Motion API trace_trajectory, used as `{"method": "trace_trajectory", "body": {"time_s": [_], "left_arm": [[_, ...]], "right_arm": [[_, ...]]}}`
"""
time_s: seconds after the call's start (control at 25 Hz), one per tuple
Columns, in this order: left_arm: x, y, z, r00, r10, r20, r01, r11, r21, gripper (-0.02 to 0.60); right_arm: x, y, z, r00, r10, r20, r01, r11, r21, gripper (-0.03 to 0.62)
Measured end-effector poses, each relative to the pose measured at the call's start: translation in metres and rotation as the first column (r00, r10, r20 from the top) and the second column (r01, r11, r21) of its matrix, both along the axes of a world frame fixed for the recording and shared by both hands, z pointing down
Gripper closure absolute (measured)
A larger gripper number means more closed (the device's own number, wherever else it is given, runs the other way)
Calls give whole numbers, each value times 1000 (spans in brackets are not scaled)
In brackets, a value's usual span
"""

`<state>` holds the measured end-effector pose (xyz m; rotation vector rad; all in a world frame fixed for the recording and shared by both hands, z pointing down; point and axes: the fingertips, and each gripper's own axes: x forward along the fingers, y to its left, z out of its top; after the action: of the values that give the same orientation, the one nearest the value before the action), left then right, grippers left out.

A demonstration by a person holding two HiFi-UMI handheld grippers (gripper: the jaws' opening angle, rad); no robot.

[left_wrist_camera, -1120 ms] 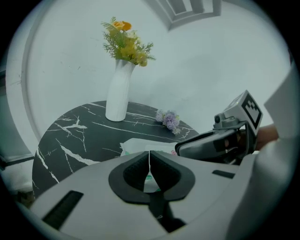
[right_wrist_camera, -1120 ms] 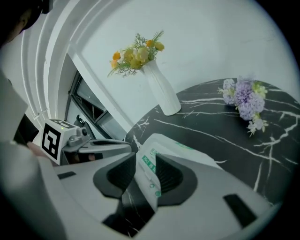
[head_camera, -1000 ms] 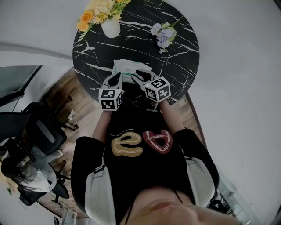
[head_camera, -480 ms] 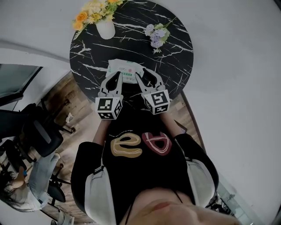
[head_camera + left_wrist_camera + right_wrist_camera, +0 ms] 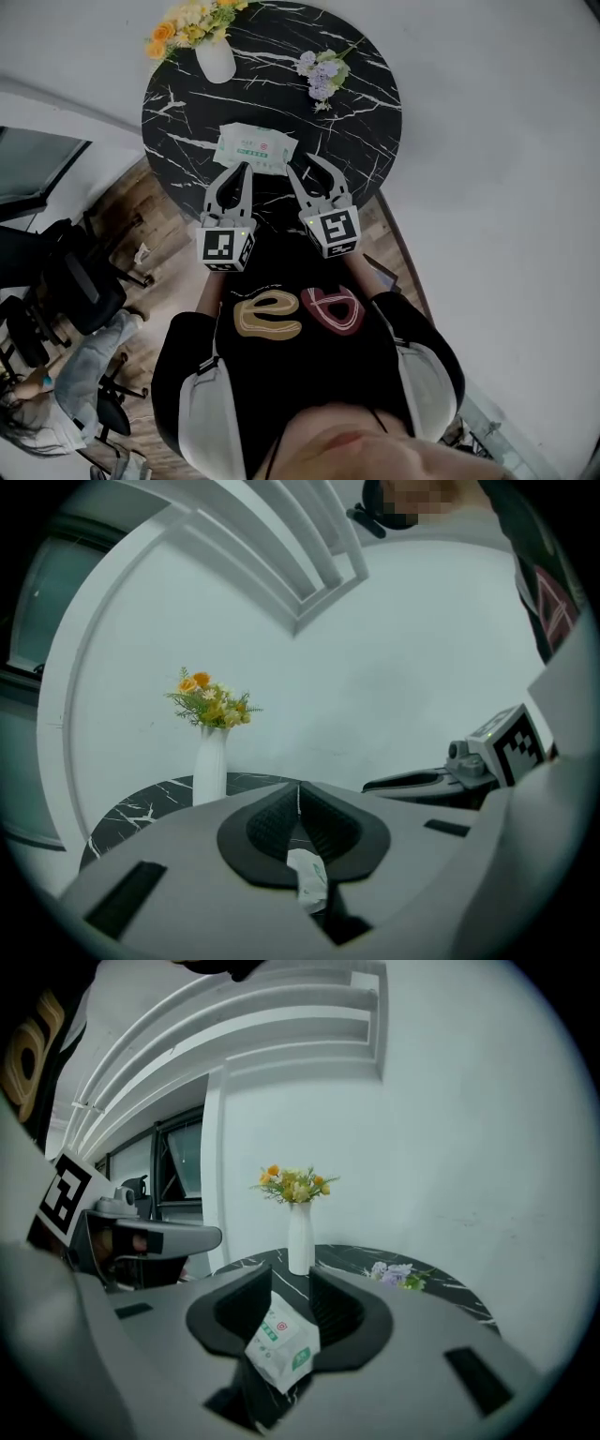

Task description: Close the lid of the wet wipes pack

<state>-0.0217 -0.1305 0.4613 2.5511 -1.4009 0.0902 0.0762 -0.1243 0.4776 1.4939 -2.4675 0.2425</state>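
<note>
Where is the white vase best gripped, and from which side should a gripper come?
Probably at mid-body, coming in level from the near edge of the table. The vase stands upright, tall and slim, so jaws could close across its width. The flowers spread over its mouth and would block a grip from above.

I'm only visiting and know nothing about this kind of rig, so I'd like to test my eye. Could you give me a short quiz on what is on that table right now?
1. True or false: the wet wipes pack lies flat on the table.
2. What stands in the white vase? A: yellow and orange flowers. B: purple flowers. C: nothing.
3. On the left gripper, are the jaws together or apart?

Key: 1 true; 2 A; 3 together.
</note>
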Motion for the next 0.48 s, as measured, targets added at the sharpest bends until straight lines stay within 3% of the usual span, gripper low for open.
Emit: {"method": "trace_trajectory", "body": {"time_s": [0.2, 0.48], "left_arm": [[5, 11, -2, 1000, -29, -2, 29, 1000, 7, 561], [14, 15, -12, 999, -44, -10, 45, 998, 33, 561]], "right_arm": [[6, 7, -7, 1000, 1, 7, -2, 999, 33, 486], [10, 13, -9, 1000, -2, 6, 1, 999, 53, 572]]}}
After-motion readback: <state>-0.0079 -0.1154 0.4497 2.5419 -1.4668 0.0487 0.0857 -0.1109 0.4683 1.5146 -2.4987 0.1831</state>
